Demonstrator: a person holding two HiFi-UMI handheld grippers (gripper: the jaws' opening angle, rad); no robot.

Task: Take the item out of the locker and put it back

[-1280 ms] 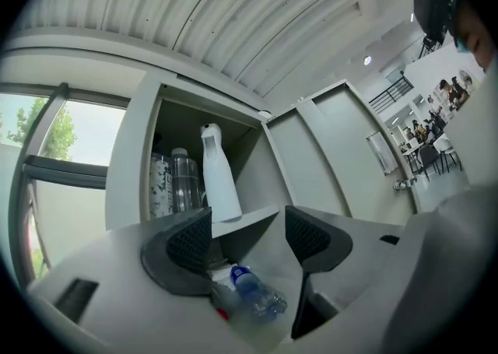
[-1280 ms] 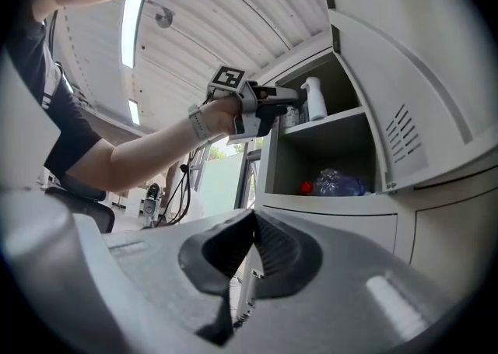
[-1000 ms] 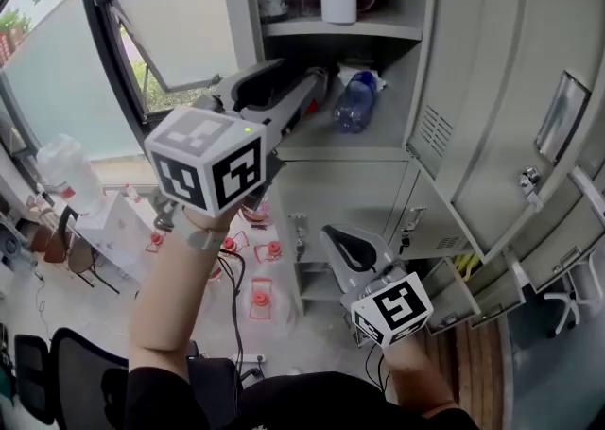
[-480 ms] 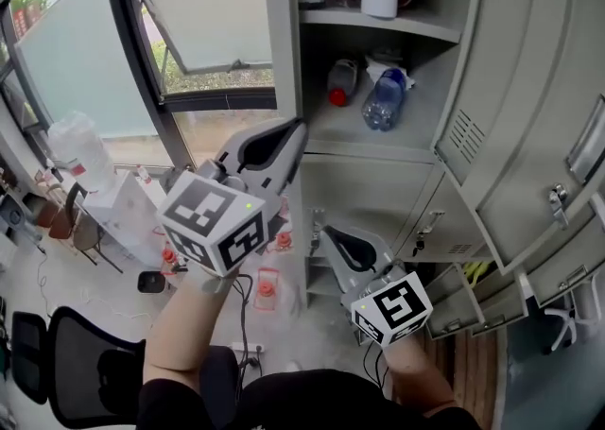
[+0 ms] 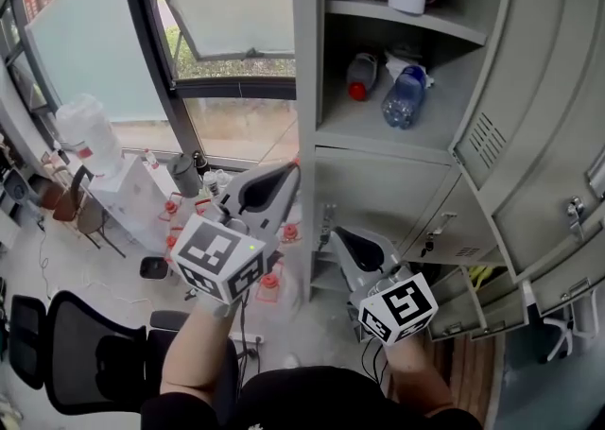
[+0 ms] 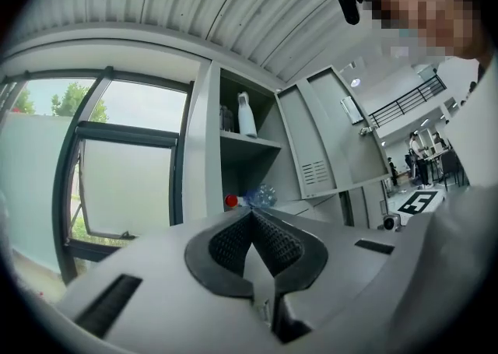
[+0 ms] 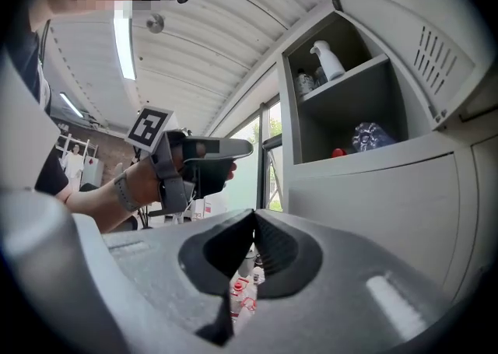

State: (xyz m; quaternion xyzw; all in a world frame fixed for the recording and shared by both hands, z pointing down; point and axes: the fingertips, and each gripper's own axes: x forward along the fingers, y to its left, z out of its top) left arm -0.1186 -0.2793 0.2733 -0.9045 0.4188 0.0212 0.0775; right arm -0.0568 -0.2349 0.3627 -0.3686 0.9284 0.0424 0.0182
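Left gripper [image 5: 289, 173] clenched on nothing, low before the open locker [image 5: 304, 88]; right gripper [image 5: 335, 233] likewise closed and empty. We note the red-capped bottle [image 5: 360, 76] lying on the locker's shelf [image 5: 369, 130] beside a clear bottle [image 5: 405, 97], above and well apart from both claws.

The open compartment [image 5: 364, 126] is reachable from the near side: bare floor in front, a red-capped bottle [image 5: 360, 76] and a clear bottle [image 5: 405, 97] lying far. The door [image 5: 539, 88] blocks the right; the upper shelf [image 5: 397, 20] is crowded.
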